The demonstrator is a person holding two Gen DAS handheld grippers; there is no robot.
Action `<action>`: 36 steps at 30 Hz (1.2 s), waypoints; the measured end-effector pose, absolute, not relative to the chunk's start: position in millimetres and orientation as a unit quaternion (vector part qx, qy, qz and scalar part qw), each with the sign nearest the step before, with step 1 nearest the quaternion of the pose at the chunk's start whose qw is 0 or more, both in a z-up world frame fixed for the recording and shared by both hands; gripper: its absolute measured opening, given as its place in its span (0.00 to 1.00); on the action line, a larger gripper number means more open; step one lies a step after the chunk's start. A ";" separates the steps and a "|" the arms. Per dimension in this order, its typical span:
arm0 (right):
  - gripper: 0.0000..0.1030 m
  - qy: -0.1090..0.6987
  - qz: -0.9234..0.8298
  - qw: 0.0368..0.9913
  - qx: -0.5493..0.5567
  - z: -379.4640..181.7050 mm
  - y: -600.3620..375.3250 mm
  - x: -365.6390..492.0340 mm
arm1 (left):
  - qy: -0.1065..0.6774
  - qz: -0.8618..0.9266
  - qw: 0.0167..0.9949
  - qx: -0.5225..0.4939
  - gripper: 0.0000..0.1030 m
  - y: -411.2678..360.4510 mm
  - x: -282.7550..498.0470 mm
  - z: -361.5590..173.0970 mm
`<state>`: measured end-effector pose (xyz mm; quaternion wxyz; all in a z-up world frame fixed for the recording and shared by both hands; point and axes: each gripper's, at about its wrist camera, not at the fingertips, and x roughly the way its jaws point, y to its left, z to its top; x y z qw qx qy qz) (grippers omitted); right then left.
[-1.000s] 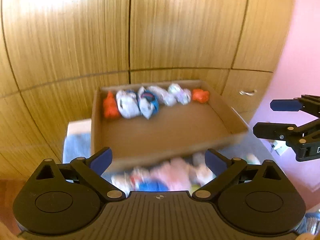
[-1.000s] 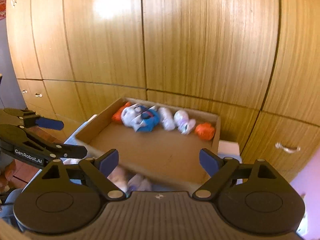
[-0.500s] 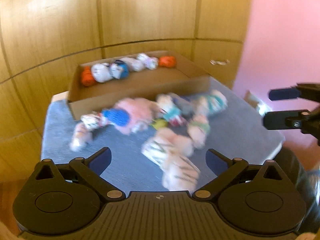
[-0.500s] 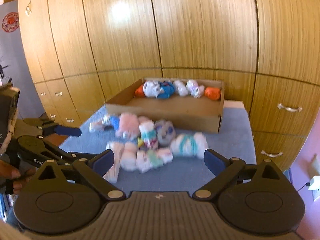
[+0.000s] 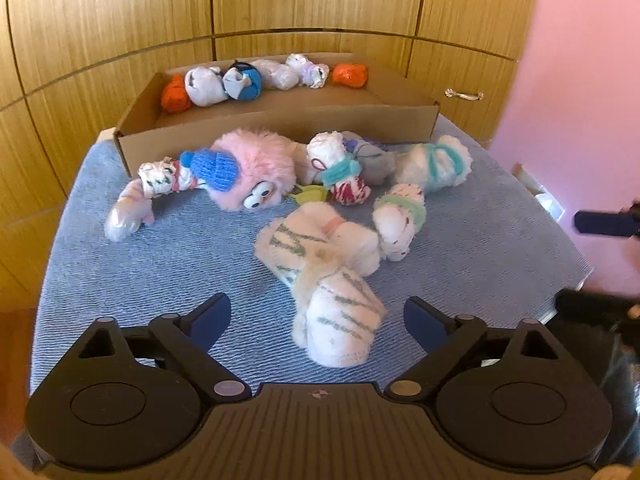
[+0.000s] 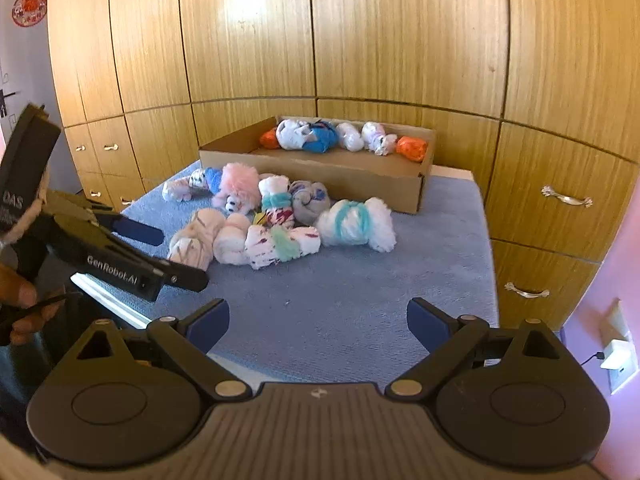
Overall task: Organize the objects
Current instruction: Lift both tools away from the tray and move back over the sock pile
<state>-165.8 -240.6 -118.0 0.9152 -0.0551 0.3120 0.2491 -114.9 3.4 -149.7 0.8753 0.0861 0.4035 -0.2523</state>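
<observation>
Sock bundles [image 5: 320,240] piled on blue surface [image 5: 160,264] before cardboard box [image 5: 280,128]; left claw [image 5: 316,320] and right claw [image 6: 318,320] both spread wide, holding nothing, touching nothing.

You get bright, warm light in both views. A soft glare patch sits high on the far wooden cabinet doors [image 6: 244,4] in the right wrist view. The fisheye bends the panel seams into curves and darkens the corners. The rolled socks [image 5: 336,264] on the blue cloth [image 5: 160,264] look slightly soft. At the right edge the right gripper [image 5: 600,264] smears with motion blur.
</observation>
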 end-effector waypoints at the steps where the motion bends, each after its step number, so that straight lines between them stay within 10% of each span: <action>1: 0.91 0.311 0.252 0.915 -0.057 -120.8 -239.6 -164.4 | 0.406 -0.253 0.874 0.085 0.87 2.6 -113.7 -148.7; 15: 0.89 0.303 0.279 0.907 -0.083 -134.9 -199.6 -128.5 | 0.422 -0.261 0.865 0.070 0.49 8.0 -104.0 -144.0; 36: 0.75 0.328 0.295 0.893 -0.084 -149.7 -174.7 -91.8 | 0.426 -0.227 0.874 0.060 0.66 36.7 -77.3 -150.1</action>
